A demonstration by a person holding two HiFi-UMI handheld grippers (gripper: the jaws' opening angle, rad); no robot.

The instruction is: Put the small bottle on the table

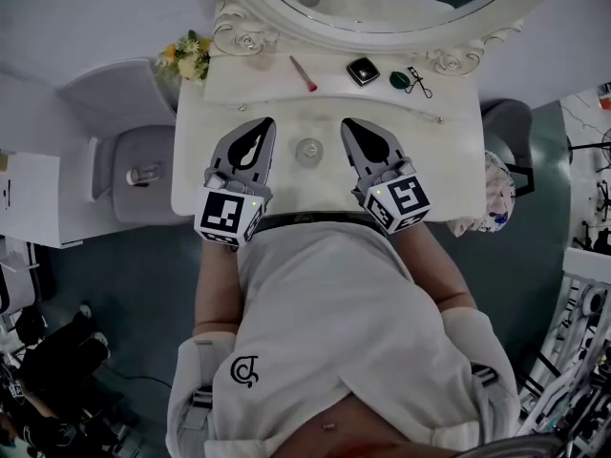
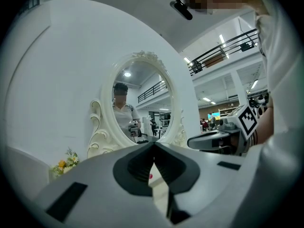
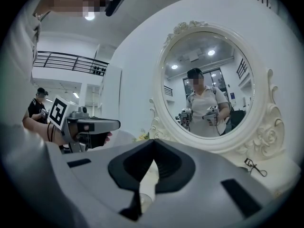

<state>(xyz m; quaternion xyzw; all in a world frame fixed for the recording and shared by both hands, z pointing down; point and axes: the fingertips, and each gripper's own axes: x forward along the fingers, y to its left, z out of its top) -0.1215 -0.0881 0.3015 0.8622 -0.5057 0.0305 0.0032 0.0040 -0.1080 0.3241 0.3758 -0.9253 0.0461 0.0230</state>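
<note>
Clear small bottle, on table, beside right hand-held gripper

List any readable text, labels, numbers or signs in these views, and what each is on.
No readable words or numbers in any view.
Shirt: dark curled emblem, not legible as letters.
Cubes on the left gripper and right gripper: black-and-white square markers only, no letters.
Black case by the mirror: too small to show any print.

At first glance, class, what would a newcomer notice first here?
The ornate oval mirror behind the white table draws the eye first. Then come the left gripper and right gripper, both shut, side by side above it, with a small clear bottle between them.
</note>
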